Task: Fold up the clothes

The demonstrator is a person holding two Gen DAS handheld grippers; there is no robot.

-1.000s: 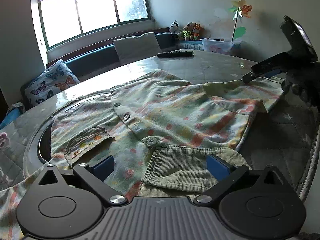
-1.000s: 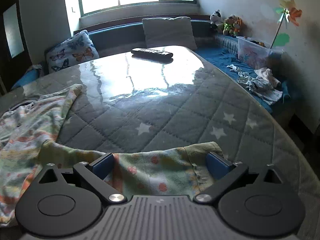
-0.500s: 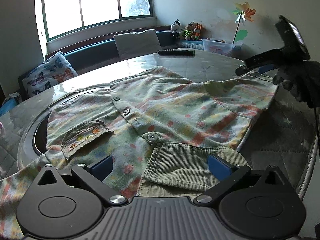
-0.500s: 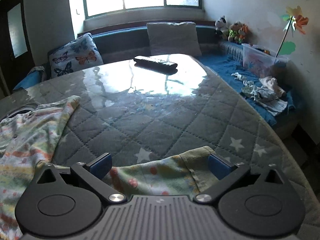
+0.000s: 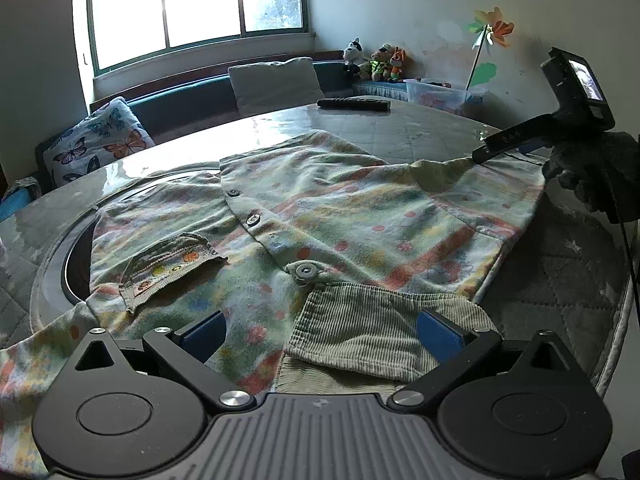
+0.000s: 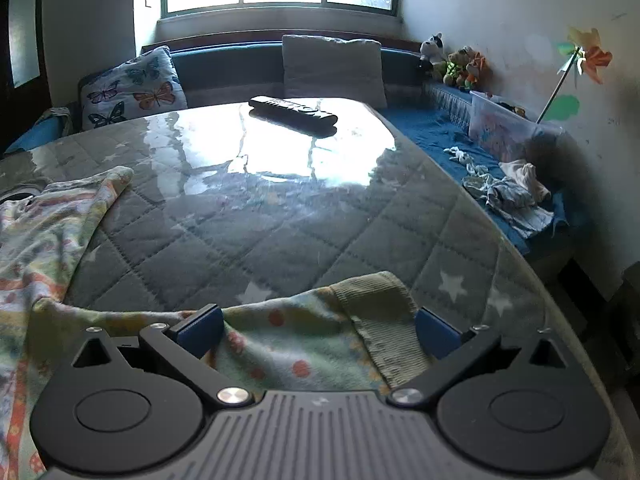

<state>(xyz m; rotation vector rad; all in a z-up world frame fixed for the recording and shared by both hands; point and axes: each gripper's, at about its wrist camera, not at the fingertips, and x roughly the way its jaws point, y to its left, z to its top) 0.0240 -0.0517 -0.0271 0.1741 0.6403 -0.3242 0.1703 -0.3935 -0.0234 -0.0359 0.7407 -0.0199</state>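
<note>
A pastel patterned child's jacket (image 5: 320, 216) with buttons and green corduroy pockets lies spread on the table. My left gripper (image 5: 320, 332) is open, its blue pads (image 5: 204, 330) either side of the jacket's near hem and corduroy pocket (image 5: 372, 328). My right gripper (image 6: 318, 330) is open over the jacket's sleeve (image 6: 304, 344) with its green ribbed cuff (image 6: 380, 312); the sleeve lies loose between the pads. In the left wrist view the right gripper (image 5: 504, 142) hovers over the far right sleeve end, held by a gloved hand (image 5: 600, 176).
The round table (image 6: 280, 208) has a quilted grey cover under glass. A black remote (image 6: 292, 110) lies at its far side. A blue bench with pillows (image 6: 332, 64), plush toys and a plastic box (image 6: 504, 128) runs behind. The table edge is close on the right.
Both grippers have risen and drawn back a little. The sleeve under my right gripper has slid nearer and bunched. Both stay open.
</note>
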